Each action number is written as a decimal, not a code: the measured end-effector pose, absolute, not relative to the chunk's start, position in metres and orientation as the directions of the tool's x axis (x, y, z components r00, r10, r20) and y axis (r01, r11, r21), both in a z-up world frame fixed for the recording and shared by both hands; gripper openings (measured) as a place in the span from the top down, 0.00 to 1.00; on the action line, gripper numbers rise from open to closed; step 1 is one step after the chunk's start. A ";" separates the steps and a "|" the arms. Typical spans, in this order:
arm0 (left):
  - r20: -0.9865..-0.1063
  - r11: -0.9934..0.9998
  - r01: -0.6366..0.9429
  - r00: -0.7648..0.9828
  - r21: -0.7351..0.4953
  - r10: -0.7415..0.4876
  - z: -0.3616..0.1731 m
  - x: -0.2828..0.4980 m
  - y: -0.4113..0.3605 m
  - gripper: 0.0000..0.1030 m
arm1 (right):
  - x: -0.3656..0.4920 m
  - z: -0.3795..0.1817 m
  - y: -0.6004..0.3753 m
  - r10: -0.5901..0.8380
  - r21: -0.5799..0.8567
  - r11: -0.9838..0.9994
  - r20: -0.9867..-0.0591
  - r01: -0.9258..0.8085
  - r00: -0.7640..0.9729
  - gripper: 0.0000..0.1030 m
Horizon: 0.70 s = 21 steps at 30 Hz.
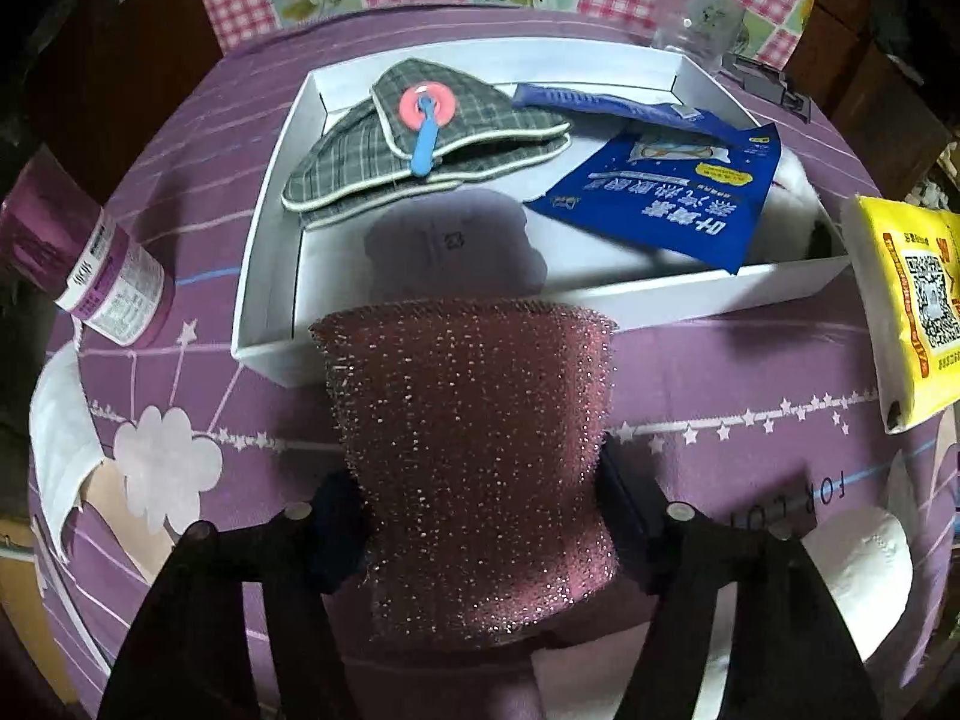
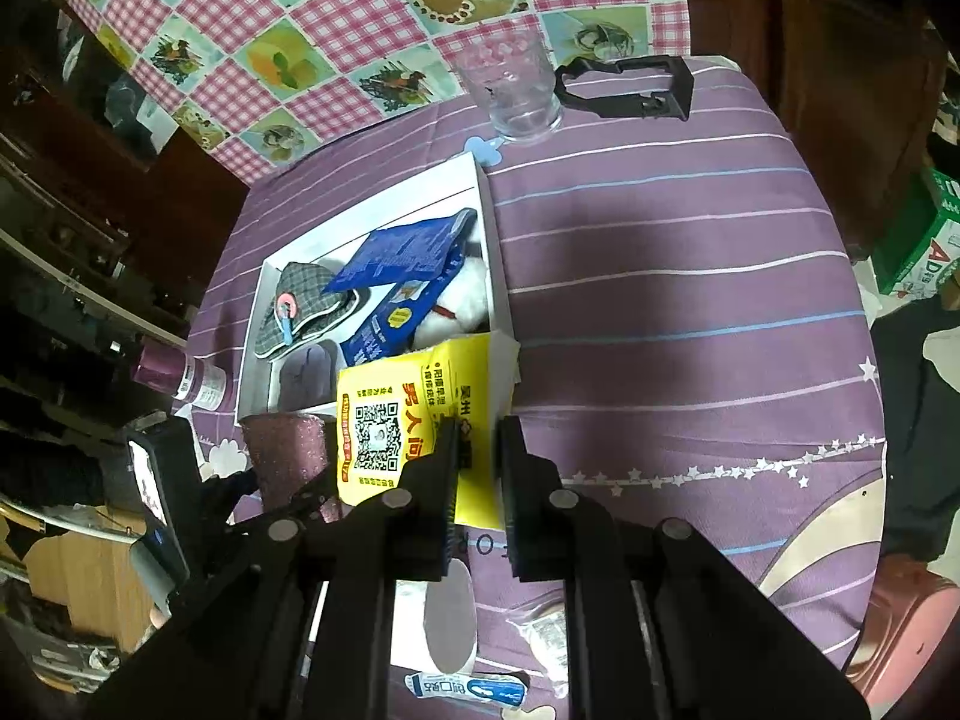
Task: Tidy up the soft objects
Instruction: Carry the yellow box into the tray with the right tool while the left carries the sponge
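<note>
Glittery pink sponge (image 1: 474,468) pinched between the left gripper (image 1: 480,516) pads

Left tongs (image 1: 480,516) pinch a sparkly pink sponge (image 1: 474,456) at both sides, pads pressing in. Beyond it a white box (image 1: 264,276) on the purple cloth (image 1: 720,384) — plaid cloth (image 1: 420,144) and blue packet (image 1: 666,192) inside. Yellow packet (image 1: 906,306) right, bottle (image 1: 114,282) left.

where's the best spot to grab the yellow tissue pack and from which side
Judging from its pose, take the yellow tissue pack by its near short end, coming from above on the side away from the white box. It lies flat on the purple cloth with its far end against the box corner; its soft thin body should pinch between the fingers.
</note>
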<state>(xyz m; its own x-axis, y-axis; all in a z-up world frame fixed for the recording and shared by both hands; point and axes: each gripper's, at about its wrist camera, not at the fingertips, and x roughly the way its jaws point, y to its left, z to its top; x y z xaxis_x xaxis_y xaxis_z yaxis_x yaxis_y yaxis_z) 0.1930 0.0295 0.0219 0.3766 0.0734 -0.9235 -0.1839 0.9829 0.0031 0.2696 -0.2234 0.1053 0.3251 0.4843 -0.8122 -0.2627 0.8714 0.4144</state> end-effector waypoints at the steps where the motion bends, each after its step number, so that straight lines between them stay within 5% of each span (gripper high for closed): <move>1: -0.922 0.983 -0.184 0.380 0.001 0.071 0.023 0.191 0.031 0.43 | 0.269 0.105 -0.223 0.481 0.410 0.873 -0.813 -0.264 0.328 0.86; 21: -0.819 0.985 -0.164 0.572 -0.052 0.052 0.135 0.153 0.022 0.45 | 0.267 0.111 -0.221 0.510 0.432 0.856 -0.794 -0.284 0.330 0.86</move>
